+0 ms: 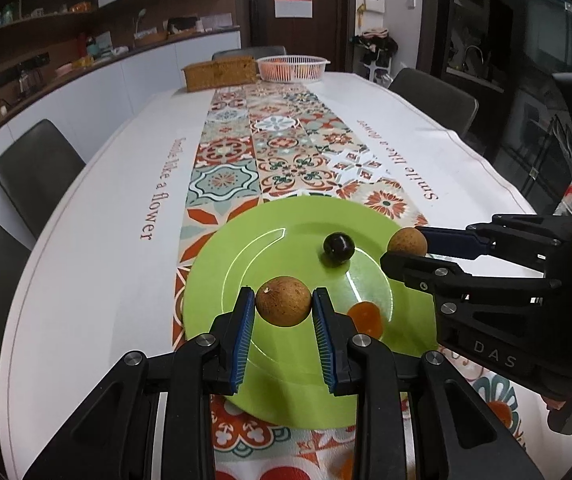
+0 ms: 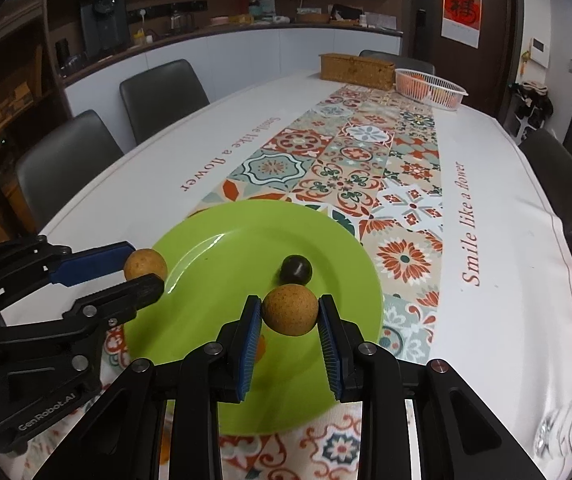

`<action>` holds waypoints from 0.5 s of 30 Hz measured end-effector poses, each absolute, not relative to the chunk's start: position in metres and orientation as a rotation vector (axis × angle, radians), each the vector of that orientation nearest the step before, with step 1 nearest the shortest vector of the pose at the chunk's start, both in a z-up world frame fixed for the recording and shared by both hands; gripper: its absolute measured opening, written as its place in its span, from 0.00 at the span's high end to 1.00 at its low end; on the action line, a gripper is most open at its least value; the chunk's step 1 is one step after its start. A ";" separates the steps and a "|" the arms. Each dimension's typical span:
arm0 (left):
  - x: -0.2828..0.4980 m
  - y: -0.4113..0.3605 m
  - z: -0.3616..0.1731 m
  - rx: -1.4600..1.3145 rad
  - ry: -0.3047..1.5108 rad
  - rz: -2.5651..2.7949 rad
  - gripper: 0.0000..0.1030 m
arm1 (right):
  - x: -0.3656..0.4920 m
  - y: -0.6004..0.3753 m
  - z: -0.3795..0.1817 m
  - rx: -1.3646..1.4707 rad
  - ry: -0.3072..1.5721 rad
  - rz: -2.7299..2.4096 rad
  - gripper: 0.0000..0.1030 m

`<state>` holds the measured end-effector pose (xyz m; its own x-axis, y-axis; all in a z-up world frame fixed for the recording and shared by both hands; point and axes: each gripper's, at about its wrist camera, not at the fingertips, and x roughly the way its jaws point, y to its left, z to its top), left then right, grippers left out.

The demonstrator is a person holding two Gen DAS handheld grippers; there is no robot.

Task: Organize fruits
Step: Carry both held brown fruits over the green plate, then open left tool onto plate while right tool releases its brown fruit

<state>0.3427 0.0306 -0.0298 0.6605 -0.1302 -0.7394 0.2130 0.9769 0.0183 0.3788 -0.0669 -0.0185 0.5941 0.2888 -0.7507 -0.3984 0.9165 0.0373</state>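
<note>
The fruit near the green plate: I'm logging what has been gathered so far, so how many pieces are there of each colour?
Brown: 2, one held in the left gripper, one in the right gripper
Dark, nearly black: 1, lying on the plate
Orange: 1, on the plate
Total: 4

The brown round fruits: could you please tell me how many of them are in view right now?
2. One brown fruit is clamped in the left gripper, the other in the right gripper, both over the green plate. More may be hidden behind the grippers.
</note>
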 end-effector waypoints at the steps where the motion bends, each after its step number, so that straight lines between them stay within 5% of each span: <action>1: 0.345 0.030 -0.032 0.108 0.833 -0.194 0.71 | 0.381 -0.067 -0.020 -0.136 0.851 0.404 0.71; 15: 0.348 0.031 -0.035 0.114 0.839 -0.181 0.67 | 0.387 -0.069 -0.026 -0.128 0.862 0.399 0.68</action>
<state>0.3479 0.0310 -0.0346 0.6543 -0.1144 -0.7475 0.2044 0.9784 0.0291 0.3867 -0.0686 -0.0258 0.5827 0.2894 -0.7594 -0.3914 0.9189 0.0499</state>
